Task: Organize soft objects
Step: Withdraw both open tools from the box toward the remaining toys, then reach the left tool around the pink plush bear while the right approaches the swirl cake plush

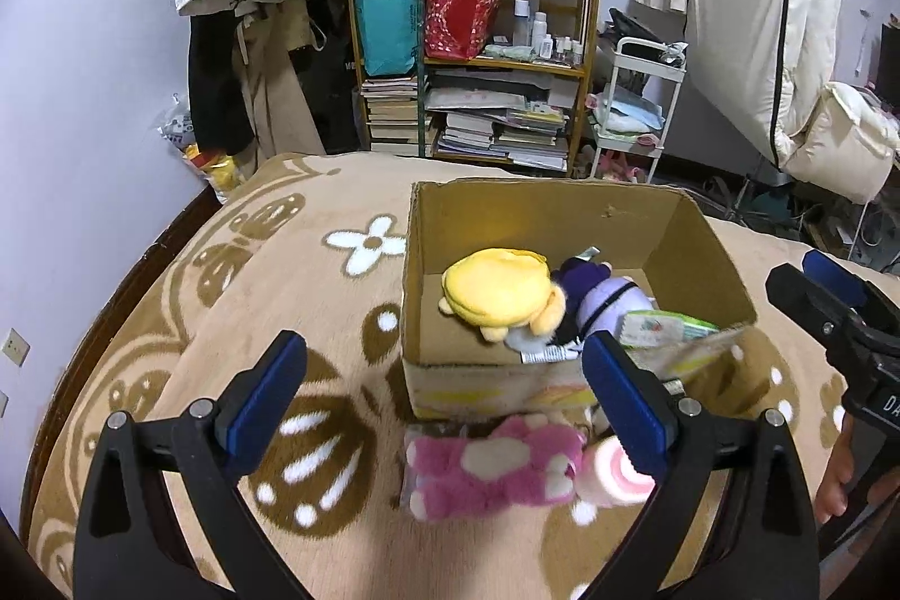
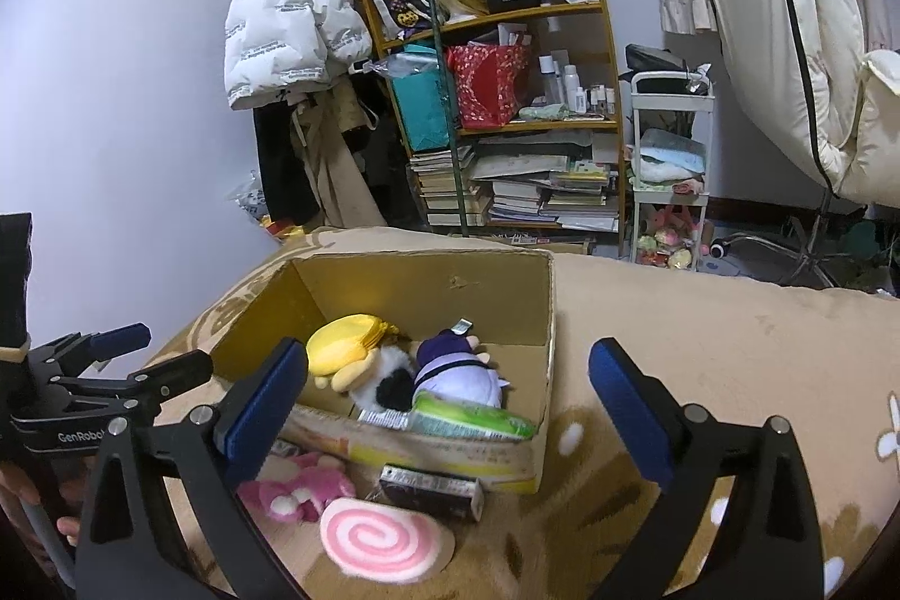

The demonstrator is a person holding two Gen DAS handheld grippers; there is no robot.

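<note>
— What lies on the blanket [image 1: 225, 319], left to right?

— The left gripper [image 1: 444, 397] hangs spread and empty above a pink plush [image 1: 489, 470]; the cardboard box [image 2: 450, 285] holds a yellow plush [image 2: 343, 347] beside a purple plush [image 2: 458, 369].

— And the right?

— The right gripper [image 2: 450, 403] gapes, holding nothing; a spiral cushion [image 2: 382, 538] and a dark packet [image 2: 430, 490], perhaps, lie before the box.
</note>
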